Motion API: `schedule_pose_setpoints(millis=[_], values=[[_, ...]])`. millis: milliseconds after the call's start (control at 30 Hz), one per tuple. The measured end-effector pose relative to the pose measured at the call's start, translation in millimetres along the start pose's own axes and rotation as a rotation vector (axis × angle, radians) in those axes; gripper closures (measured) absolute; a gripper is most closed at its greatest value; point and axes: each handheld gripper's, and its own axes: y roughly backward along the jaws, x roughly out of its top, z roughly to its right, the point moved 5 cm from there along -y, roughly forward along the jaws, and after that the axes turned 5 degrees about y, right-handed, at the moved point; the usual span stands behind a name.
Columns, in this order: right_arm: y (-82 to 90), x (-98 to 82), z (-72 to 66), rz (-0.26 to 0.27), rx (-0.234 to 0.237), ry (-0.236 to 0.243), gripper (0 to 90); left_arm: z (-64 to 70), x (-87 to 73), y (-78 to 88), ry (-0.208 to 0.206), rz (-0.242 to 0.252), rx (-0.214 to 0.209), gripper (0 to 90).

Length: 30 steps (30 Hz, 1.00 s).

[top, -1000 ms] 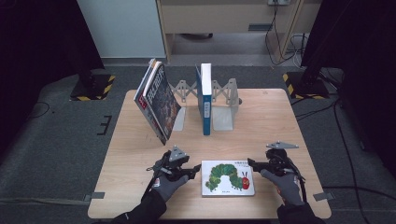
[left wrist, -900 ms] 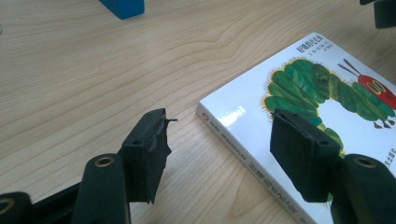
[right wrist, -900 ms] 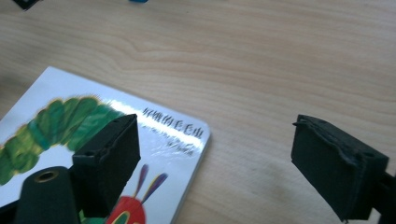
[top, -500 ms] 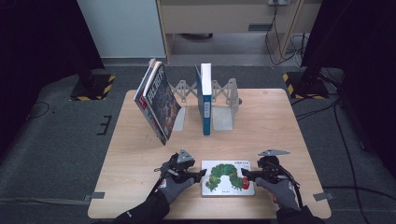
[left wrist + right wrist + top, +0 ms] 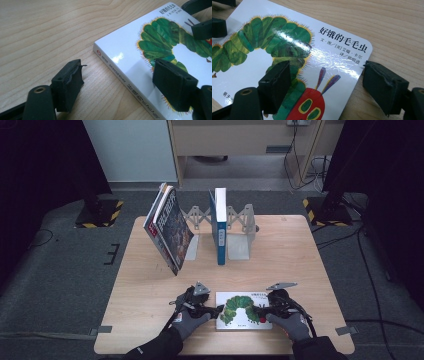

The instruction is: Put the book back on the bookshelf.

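Note:
A white picture book (image 5: 243,310) with a green caterpillar on its cover lies flat near the table's front edge. My left gripper (image 5: 216,309) sits at the book's left edge. In the left gripper view its jaws (image 5: 117,67) straddle the spine of the book (image 5: 150,45), one on the wood and one above the cover, and have just been opening. My right gripper (image 5: 261,309) is at the book's right edge. Its jaws (image 5: 325,67) straddle that edge of the book (image 5: 287,50) and have just been closing, with the pads not pressing.
At the back of the wooden table (image 5: 150,285), a blue book (image 5: 220,225) stands upright in a metal bookend rack (image 5: 241,232). Several books (image 5: 170,227) lean to the left of it. The table's front edge lies just behind my hands.
My right gripper has moved left and down onto the book's right edge. The left gripper has crept right to the spine edge. The book has stayed put.

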Motion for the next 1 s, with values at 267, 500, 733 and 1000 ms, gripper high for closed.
schedule_pose_setpoints(millis=[267,500,733,1000], values=[[-0.3,-0.1,0.7,0.008,0.004,-0.022,23.5,-1.7,-2.2,-4.2,-0.026,0.043,0.013,15.2],[0.9,1.4,3.9,0.03,0.031,-0.066,26.0,-0.2,-1.7,-5.5,-0.032,0.042,0.012,9.4],[6.6,5.8,4.7,0.076,0.054,-0.096,28.5,4.7,-1.6,-7.5,-0.034,0.039,-0.008,8.2],[17.5,13.9,4.8,0.165,0.108,-0.117,29.4,11.2,-1.5,-6.9,0.007,0.042,-0.07,17.6]])
